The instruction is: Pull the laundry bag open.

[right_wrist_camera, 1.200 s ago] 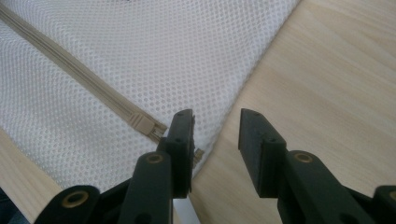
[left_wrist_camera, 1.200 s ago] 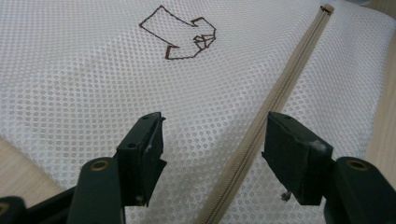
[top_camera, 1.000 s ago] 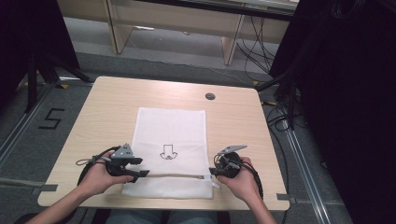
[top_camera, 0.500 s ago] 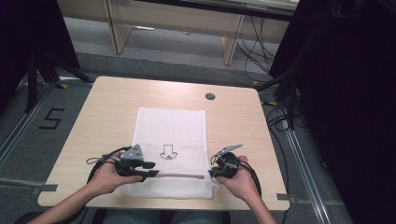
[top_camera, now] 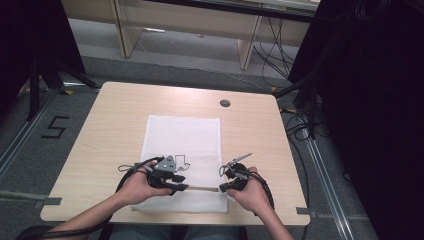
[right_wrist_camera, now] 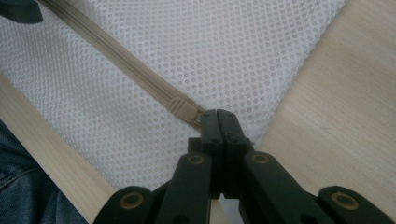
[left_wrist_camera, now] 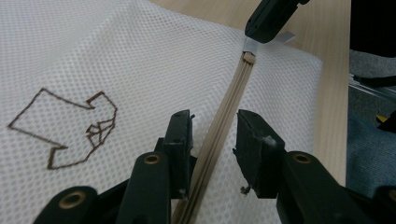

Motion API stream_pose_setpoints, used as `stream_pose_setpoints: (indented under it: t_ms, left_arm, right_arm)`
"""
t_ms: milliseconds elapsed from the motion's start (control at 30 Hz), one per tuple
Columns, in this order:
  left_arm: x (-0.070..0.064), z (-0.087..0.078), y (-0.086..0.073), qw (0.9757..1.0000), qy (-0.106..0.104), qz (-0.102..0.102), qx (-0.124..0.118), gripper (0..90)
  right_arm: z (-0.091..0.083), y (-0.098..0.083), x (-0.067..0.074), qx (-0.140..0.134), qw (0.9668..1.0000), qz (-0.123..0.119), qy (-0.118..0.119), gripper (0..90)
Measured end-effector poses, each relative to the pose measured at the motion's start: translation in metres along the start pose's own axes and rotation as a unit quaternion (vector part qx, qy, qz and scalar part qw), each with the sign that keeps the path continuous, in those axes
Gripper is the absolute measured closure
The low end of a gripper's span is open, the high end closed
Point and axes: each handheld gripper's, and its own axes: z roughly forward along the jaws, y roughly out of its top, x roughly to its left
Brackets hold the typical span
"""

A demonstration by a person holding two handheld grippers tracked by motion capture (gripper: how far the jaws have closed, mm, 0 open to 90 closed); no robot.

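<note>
- A white mesh laundry bag [top_camera: 182,160] is seen lying flat on the near half of the worktop [top_camera: 100,130], with a beige zipper [left_wrist_camera: 223,116] running across its near end.
- In the right gripper view, the zipper's slider [right_wrist_camera: 183,109] is seen at the bag's right-hand end, and its pull tab appears to be pinched by the right gripper [right_wrist_camera: 219,122], whose fingers are pressed fully together.
- Those fingers have just been closing; a second ago they stood clearly apart, so the grip on the tab is judged to be newly made.
- The zipper tape is straddled by the left gripper [left_wrist_camera: 214,135]: its fingers are set narrowly, one on each side of the tape, and a gap is visible at the right pad [left_wrist_camera: 254,149], so no firm clamp can be claimed.
- These fingers have likewise just been closing, with the tape between them.
- Compared with the picture a second earlier, the left hand [top_camera: 137,184] has been brought inward from the bag's left edge onto the mesh; the right hand [top_camera: 252,190] has hardly been shifted.
- The step in hand is judged to be bracing the bag with the left gripper so that the slider can be drawn along the zipper by the right.
- A brown outline drawing [left_wrist_camera: 65,126] is printed on the mesh, and a dark round grommet [top_camera: 225,103] is set in the worktop well beyond the bag.
</note>
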Motion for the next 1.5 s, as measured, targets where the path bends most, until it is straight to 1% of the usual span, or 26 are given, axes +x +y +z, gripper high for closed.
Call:
stream_pose_setpoints:
  t_ms: [33,67,133,167,200,233,300,367,467,533,567,600,633,700,733,800,967,1000,1100,1167,1233,1267,1300,1367,1400,1500]
  left_arm:
    - [-0.001,0.003,0.002,1.0000,-0.002,0.002,-0.001,65.5]
    - [-0.002,0.005,0.004,1.0000,-0.004,0.007,-0.001,65.6]
    - [-0.005,0.009,0.007,1.0000,-0.005,0.008,0.001,65.5]
    - [-0.005,0.012,0.010,0.9999,-0.004,0.015,0.003,65.2]
    - [-0.007,0.014,0.012,0.9999,-0.005,0.013,0.002,65.1]
    - [-0.009,0.017,0.014,0.9999,-0.006,0.013,0.000,64.9]
    - [-0.011,0.022,0.018,0.9998,-0.009,0.018,0.002,64.7]
    - [-0.013,0.027,0.023,0.9995,-0.010,0.030,0.005,64.6]
    - [-0.017,0.036,0.029,0.9993,-0.017,0.034,0.007,64.8]
    - [-0.018,0.042,0.032,0.9991,-0.022,0.036,0.010,65.4]
    - [-0.019,0.045,0.033,0.9990,-0.025,0.034,0.009,65.6]
    - [-0.019,0.047,0.035,0.9987,-0.025,0.043,0.013,66.0]
    - [-0.021,0.050,0.036,0.9985,-0.025,0.046,0.014,66.4]
    - [-0.022,0.054,0.038,0.9978,-0.028,0.057,0.020,67.0]
    - [-0.024,0.056,0.039,0.9978,-0.029,0.056,0.021,67.2]
    - [-0.025,0.060,0.040,0.9975,-0.031,0.059,0.025,67.4]
    - [-0.027,0.068,0.042,0.9969,-0.032,0.064,0.032,68.3]
    - [-0.026,0.069,0.042,0.9962,-0.033,0.073,0.035,68.4]
    - [-0.026,0.074,0.042,0.9965,-0.032,0.068,0.037,69.2]
    - [-0.026,0.077,0.043,0.9960,-0.034,0.075,0.036,69.5]
    - [-0.027,0.081,0.043,0.9961,-0.031,0.073,0.038,70.1]
    - [-0.026,0.082,0.044,0.9954,-0.029,0.083,0.039,70.5]
    - [-0.027,0.083,0.044,0.9957,-0.028,0.078,0.042,71.1]
    - [-0.028,0.086,0.044,0.9957,-0.028,0.079,0.041,72.6]
    - [-0.028,0.086,0.044,0.9953,-0.027,0.082,0.043,73.2]
    - [-0.030,0.088,0.043,0.9945,-0.023,0.093,0.041,74.1]
  right_arm:
    - [0.000,0.000,0.000,0.005,1.0000,0.008,-0.003,90.0]
    - [0.001,0.000,-0.003,0.001,1.0000,-0.004,-0.006,90.0]
    - [0.001,0.000,-0.003,0.005,1.0000,-0.005,-0.006,90.0]
    - [0.002,0.000,-0.001,0.009,0.9999,0.004,-0.013,90.0]
    - [0.002,0.000,-0.001,0.013,0.9997,0.004,-0.021,90.0]
    - [0.004,-0.001,-0.001,0.015,0.9996,-0.005,-0.025,90.0]
    - [0.005,-0.001,0.000,0.025,0.9993,0.008,-0.027,90.0]
    - [0.006,-0.001,-0.001,0.021,0.9995,-0.005,-0.025,90.0]
    - [0.009,-0.001,0.000,0.025,0.9994,-0.006,-0.021,90.0]
    - [0.010,0.000,0.000,0.024,0.9993,-0.016,-0.024,90.0]
    - [0.010,0.000,0.002,0.026,0.9992,-0.013,-0.029,90.0]
    - [0.010,0.000,0.002,0.024,0.9991,-0.018,-0.028,90.0]
    - [0.011,0.000,0.001,0.024,0.9992,-0.018,-0.028,90.0]
    - [0.010,-0.001,0.003,0.031,0.9990,0.001,-0.033,90.0]
    - [0.010,-0.001,0.002,0.023,0.9993,-0.011,-0.028,90.0]
    - [0.010,-0.001,0.002,0.028,0.9992,0.000,-0.028,90.0]
    - [0.010,-0.001,0.000,0.022,0.9994,-0.011,-0.025,90.0]
    - [0.010,-0.001,0.000,0.026,0.9994,-0.004,-0.025,90.0]
    - [0.009,-0.001,0.002,0.031,0.9992,0.013,-0.024,90.0]
    - [0.009,-0.001,0.001,0.030,0.9992,0.010,-0.025,90.0]
    - [0.010,-0.001,0.001,0.028,0.9993,0.007,-0.024,90.0]
    - [0.010,-0.001,0.000,0.027,0.9994,0.004,-0.022,90.0]
    - [0.009,-0.001,0.001,0.031,0.9991,0.013,-0.025,90.0]
    - [0.009,-0.001,0.001,0.029,0.9993,0.007,-0.024,90.0]
    - [0.010,-0.001,-0.001,0.023,0.9995,-0.004,-0.020,90.0]
    - [0.010,-0.001,-0.002,0.023,0.9996,-0.005,-0.018,90.0]
